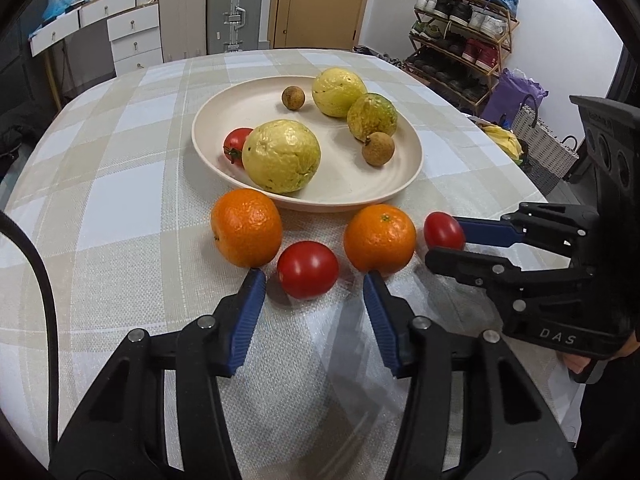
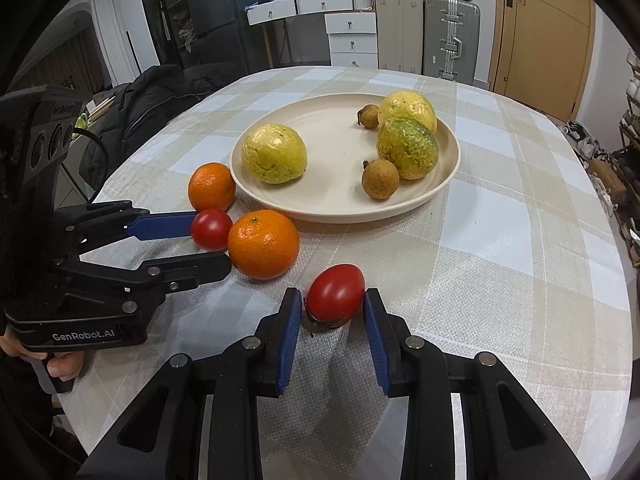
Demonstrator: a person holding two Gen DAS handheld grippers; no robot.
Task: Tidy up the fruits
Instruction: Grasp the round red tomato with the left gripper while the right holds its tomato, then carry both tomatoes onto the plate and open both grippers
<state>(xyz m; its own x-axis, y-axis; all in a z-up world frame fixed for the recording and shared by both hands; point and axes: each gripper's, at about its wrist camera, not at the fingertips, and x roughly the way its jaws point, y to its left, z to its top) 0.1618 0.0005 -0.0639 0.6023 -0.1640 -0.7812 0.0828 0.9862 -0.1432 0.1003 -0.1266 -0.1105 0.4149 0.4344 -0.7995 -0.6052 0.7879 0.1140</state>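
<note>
Fruits here are split between two spots. The plate (image 1: 404,184) on the checked bench (image 1: 120,200) holds three knobbly yellow-green fruits, two small brown ones and a plate tomato (image 1: 236,145). Still loose on the cloth just in front of the plate are the left orange (image 1: 246,227), the right orange (image 1: 380,238), the middle tomato (image 1: 308,269) and the end tomato (image 2: 336,296).

The right claw (image 2: 333,300) looks pinched on the end tomato, blue pads against both flanks, with the fruit still resting on the bench. The left claw (image 1: 313,280) is spread, and the middle tomato sits just ahead of its tips with daylight on both sides.

Handling-wise, I'd guess the tomatoes are light, smooth-skinned and easy to bruise or squirt out, so grab across the widest part with gentle pressure. The oranges look firmer and grippier with that dimpled peel, but they're wider. Everything is round, so it will roll once nudged.

What's hard to see:
- The plate tomato is completely hidden behind a yellow fruit in the right wrist view.
- I can't tell how hard the right pads are pressing.
- Only fingertips of the person show, at the handles.
</note>
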